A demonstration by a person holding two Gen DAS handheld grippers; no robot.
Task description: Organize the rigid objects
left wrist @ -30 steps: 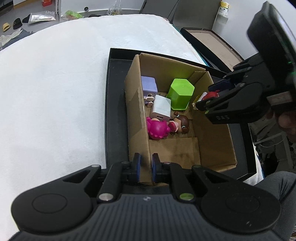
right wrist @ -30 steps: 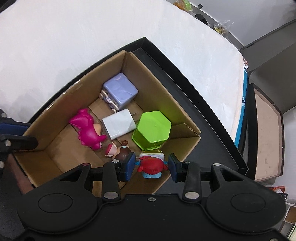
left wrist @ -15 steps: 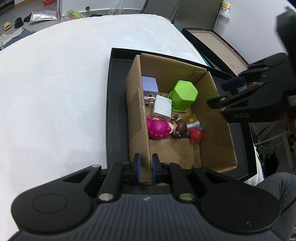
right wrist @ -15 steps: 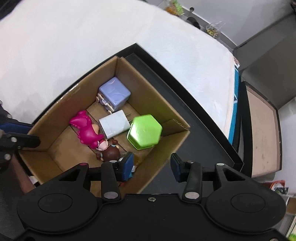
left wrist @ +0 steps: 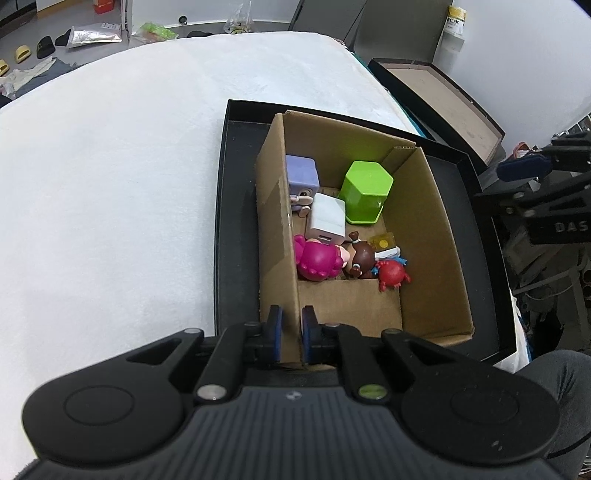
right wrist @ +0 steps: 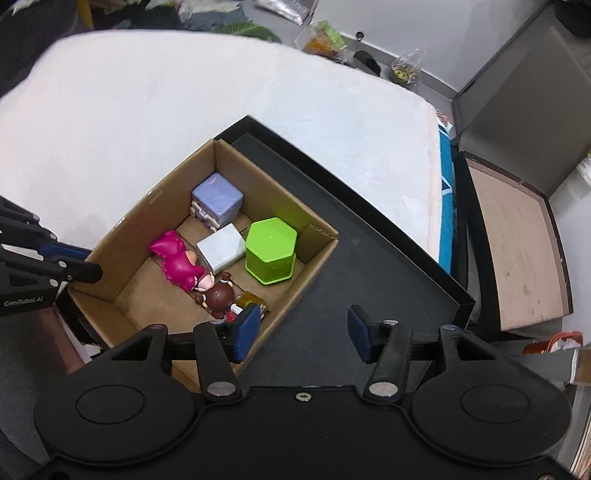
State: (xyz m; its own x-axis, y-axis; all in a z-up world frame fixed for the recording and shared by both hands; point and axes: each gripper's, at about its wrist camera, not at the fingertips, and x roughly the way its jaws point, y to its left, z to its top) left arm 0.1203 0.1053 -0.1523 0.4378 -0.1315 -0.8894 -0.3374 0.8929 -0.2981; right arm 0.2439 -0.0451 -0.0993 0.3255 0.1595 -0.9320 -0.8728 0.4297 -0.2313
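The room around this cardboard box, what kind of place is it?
Probably a lived-in room or workspace, not a shop: a cardboard box of toys on a white padded surface, with slippers and bags strewn on the floor.

Both tools are matte black plastic. The left tongs [left wrist: 291, 334] carry two dark-blue pads on slim black fingers, joined by angled link arms with silver rivets and one greenish one; behind them sit two round discs and a ribbed grey housing. The right tongs [right wrist: 303, 334] have the same blue pads, silver rivets and a small central screw. White lettering marks each tool's side, only partly legible. At the lower right of the left view, what may be a knee in dark grey cloth.
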